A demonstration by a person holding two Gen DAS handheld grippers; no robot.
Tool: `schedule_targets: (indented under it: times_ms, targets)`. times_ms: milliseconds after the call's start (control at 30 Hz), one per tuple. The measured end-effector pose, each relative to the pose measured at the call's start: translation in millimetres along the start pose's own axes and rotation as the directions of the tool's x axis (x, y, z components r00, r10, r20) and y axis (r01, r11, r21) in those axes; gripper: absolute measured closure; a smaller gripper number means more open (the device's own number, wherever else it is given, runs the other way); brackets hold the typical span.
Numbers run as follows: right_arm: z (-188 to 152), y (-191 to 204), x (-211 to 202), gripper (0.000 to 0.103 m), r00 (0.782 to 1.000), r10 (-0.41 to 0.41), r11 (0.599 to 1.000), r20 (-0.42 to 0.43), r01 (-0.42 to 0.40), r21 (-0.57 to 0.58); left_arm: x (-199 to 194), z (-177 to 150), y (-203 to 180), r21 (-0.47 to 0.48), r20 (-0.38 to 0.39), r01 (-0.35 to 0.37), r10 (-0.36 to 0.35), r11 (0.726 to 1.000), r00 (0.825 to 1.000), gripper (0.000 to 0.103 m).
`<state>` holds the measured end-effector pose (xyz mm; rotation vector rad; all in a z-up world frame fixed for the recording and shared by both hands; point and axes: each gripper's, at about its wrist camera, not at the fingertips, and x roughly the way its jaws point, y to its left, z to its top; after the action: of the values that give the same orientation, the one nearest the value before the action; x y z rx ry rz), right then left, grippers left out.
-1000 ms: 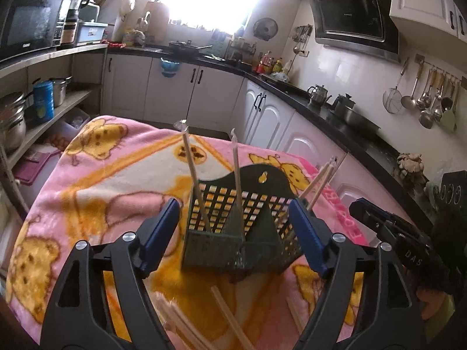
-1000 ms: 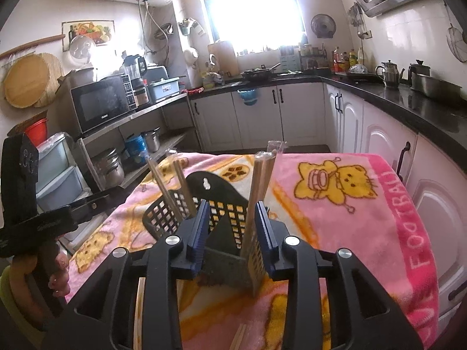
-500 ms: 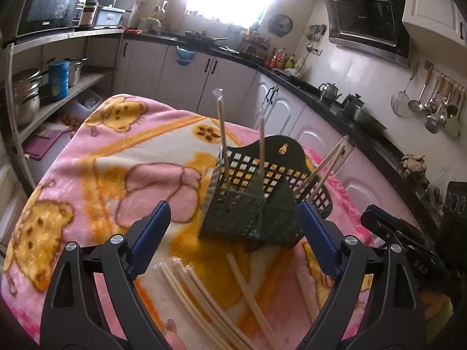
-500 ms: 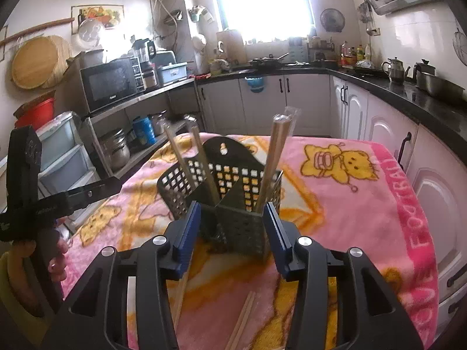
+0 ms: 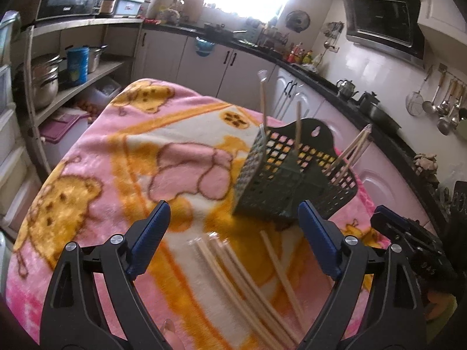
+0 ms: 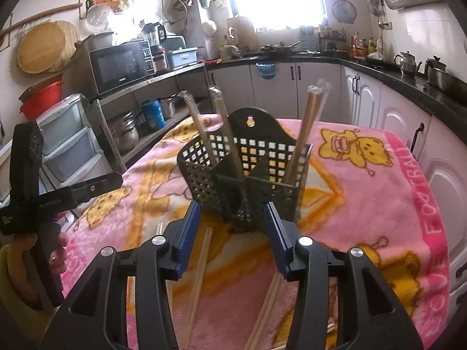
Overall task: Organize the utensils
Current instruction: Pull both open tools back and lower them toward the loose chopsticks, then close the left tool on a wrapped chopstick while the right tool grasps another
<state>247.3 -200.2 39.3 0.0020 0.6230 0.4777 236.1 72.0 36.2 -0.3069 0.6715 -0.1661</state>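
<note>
My left gripper [image 5: 233, 239] gapes wide and empty above loose wrapped chopsticks [image 5: 248, 285]. My right gripper [image 6: 232, 233], partly spread, grips nothing before the green utensil basket [image 6: 248, 172].

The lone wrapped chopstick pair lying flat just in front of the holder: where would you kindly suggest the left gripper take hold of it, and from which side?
Probably mid-length, from straight above. The wrapped chopstick pair lies flat on the blanket, apart from the bundle to its left, so the open left gripper should straddle it crosswise. Its far end sits close to the holder, so avoid gripping there.
</note>
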Motion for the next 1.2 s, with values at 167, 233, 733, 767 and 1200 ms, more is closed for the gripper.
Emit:
schedule_targets:
  times_ms: [167,233,733,767,1200]
  targets:
    - [-5.3,9.3,9.6,0.059,1.0,0.014,1.0,-0.023,-0.014,-0.009,4.8,-9.6,18.7,-0.033,-0.052,-0.033,0.031,0.999,0.998,0.023]
    - [-6.7,13.6,14.4,0.059,0.999,0.016,1.0,-0.034,-0.017,-0.012,6.3,-13.6,22.5,-0.027,-0.064,-0.05,0.048,0.998,0.997,0.023]
    - [-19.3,35.7,55.4,0.059,0.99,0.031,0.999,-0.136,-0.036,-0.038,28.7,-38.8,48.4,-0.056,-0.169,-0.084,0.073,0.995,0.983,0.039]
    - [-21.0,35.5,60.1,0.059,0.988,0.029,0.999,-0.152,-0.035,-0.034,31.5,-40.7,49.6,-0.06,-0.182,-0.078,0.066,0.995,0.981,0.043]
    - [-31.7,33.9,114.7,0.062,0.953,0.011,1.0,-0.304,-0.019,-0.024,68.5,-48.4,47.6,-0.097,-0.304,-0.017,-0.013,0.995,0.953,0.067]
